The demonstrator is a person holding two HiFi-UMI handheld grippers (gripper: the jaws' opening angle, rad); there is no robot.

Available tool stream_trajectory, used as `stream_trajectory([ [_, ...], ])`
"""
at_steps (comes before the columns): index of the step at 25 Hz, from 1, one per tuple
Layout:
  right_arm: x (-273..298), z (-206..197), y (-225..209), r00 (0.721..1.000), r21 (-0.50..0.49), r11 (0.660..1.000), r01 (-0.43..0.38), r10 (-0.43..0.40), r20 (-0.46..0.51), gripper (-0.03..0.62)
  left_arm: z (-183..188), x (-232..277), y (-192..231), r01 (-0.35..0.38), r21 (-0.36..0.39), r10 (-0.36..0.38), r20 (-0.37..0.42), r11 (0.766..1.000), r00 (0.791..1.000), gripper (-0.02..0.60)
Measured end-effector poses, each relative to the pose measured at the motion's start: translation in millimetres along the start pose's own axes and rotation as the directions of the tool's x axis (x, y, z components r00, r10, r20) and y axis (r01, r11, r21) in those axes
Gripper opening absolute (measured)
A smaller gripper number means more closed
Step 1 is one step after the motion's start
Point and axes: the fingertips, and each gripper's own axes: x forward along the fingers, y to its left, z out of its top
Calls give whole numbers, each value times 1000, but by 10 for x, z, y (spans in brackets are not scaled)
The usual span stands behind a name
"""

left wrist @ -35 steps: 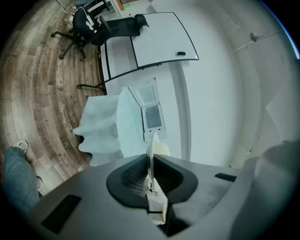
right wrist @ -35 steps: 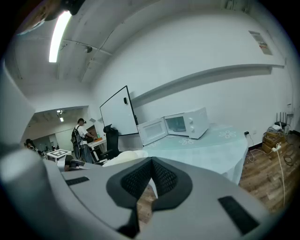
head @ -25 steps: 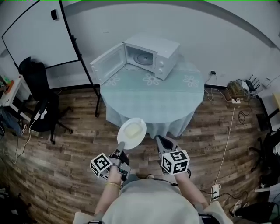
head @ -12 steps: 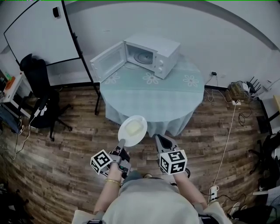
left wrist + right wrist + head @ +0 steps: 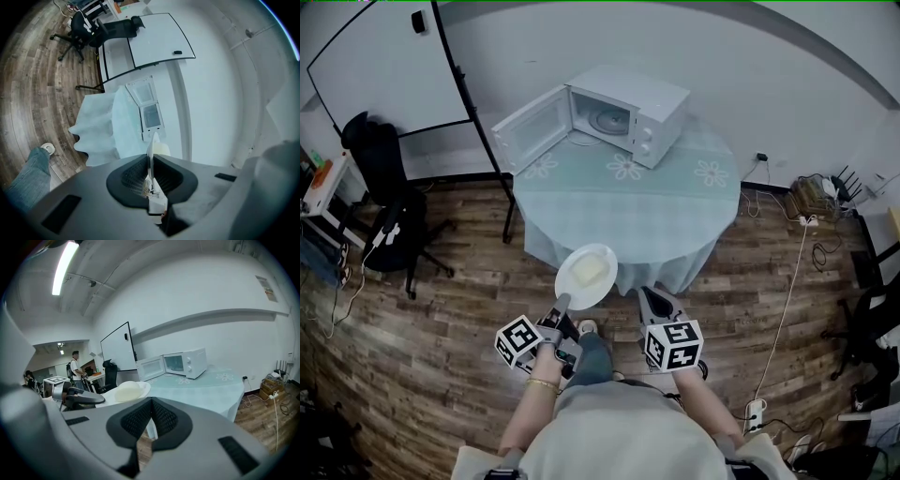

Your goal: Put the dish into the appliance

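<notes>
White dish bearing pale food, level before table; white microwave atop, door open.

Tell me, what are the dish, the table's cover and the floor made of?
Dish: likely glazed ceramic or hard plastic; white, smooth, thin stiff rim. Table's cover: cloth, matte pale green with printed flowers; it hangs in soft folds. Floor: wood or wood-look laminate; brown planks with grain, slight sheen.

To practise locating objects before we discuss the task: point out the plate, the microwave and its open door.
plate (image 5: 604, 257): head view, bare white rim.
microwave (image 5: 652, 94): head view, top of casing.
microwave door (image 5: 530, 131): head view, inner face.
</notes>
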Motion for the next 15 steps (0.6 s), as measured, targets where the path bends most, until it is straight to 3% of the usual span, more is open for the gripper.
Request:
stream_trajectory([
  [15, 930, 413, -510, 999, 9, 999, 51, -51, -3, 5, 559, 1036, 50, -4, -9, 3, -46, 1000, 999, 38],
])
